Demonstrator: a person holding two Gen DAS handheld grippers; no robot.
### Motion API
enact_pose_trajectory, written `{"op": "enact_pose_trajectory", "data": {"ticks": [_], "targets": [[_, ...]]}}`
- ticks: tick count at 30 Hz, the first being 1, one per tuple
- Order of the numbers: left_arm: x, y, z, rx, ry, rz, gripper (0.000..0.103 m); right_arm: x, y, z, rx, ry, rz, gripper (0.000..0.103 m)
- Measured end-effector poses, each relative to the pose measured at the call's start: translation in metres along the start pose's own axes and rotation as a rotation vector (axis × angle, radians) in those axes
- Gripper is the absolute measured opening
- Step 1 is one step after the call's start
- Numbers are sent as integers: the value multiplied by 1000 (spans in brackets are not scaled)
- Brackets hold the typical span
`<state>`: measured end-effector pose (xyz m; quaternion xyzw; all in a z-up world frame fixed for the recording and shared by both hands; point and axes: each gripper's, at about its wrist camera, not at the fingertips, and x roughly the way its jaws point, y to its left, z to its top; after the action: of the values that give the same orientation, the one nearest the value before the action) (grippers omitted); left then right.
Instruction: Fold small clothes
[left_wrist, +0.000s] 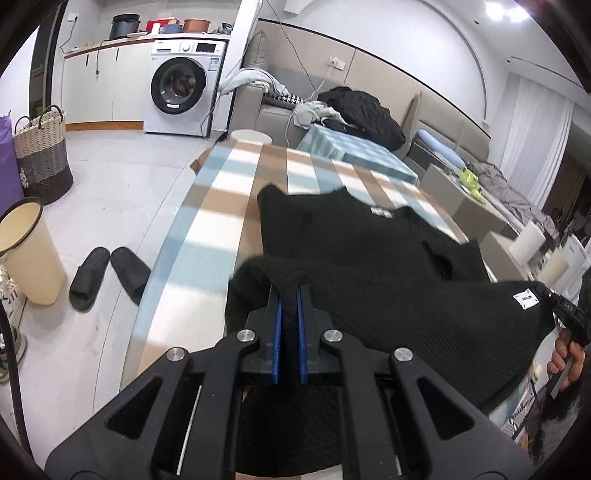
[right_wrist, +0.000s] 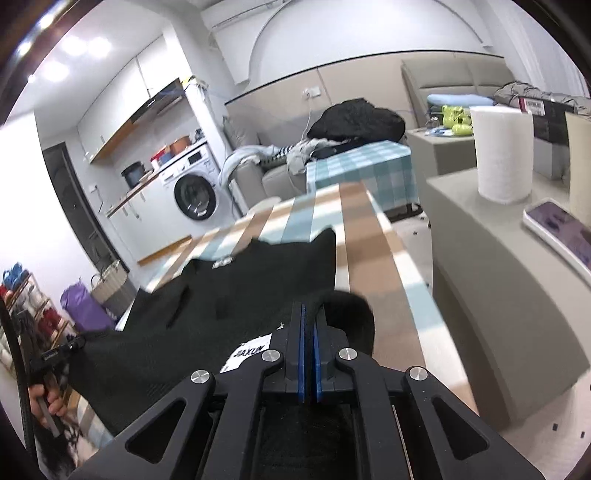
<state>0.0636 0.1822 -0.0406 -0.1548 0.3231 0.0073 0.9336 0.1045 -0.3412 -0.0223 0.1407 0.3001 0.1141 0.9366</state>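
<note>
2 hand-held tools grip a black knit garment spread over the checked counter at the centre of both views. The left tool, low in the frame, has its blue pads clamped on the garment's near edge; the right tool is likewise clamped on the near edge beside a white tag. That edge is raised off the counter, while the far part, with its neck label, lies flat. Judging by this, the 1st fold is only starting and the rest of the folding remains. The white tag appears to read "JIAXUN", though blur makes it uncertain; the small neck label is too blurred to read. A washing machine stands at upper left.
</note>
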Motion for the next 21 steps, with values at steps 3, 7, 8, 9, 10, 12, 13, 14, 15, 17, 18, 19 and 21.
{"op": "enact_pose_trajectory", "data": {"ticks": [3, 7, 8, 9, 10, 12, 13, 14, 15, 17, 18, 19, 21], "targets": [[22, 3, 18, -19, 5, 14, 5, 19, 1, 12, 17, 3, -22, 3], [66, 12, 27, -38, 77, 49, 5, 53, -3, 12, 11, 65, -136, 3], [75, 14, 25, -43, 105, 53, 6, 60, -6, 10, 16, 96, -149, 4], [81, 17, 22, -54, 124, 57, 6, 67, -9, 7, 27, 135, -154, 4], [84, 18, 18, -60, 134, 58, 8, 72, -13, 4, 44, 178, -153, 7], [84, 21, 12, -61, 155, 59, 10, 70, -23, -2, 96, 204, -118, 11], [82, 21, 10, -55, 160, 56, 11, 65, -27, -5, 113, 204, -91, 17], [77, 21, 7, -50, 160, 59, 16, 59, -31, -7, 126, 203, -74, 24], [73, 21, 4, -49, 159, 60, 19, 52, -36, -11, 147, 205, -54, 28], [64, 21, -3, -48, 162, 56, 38, 42, -42, -20, 177, 223, -21, 45], [61, 21, -7, -47, 161, 51, 45, 37, -45, -26, 196, 225, -9, 47], [58, 19, -10, -43, 161, 49, 58, 33, -46, -31, 201, 226, 3, 50], [56, 17, -17, -39, 168, 45, 65, 29, -45, -38, 190, 239, 4, 53]]}}
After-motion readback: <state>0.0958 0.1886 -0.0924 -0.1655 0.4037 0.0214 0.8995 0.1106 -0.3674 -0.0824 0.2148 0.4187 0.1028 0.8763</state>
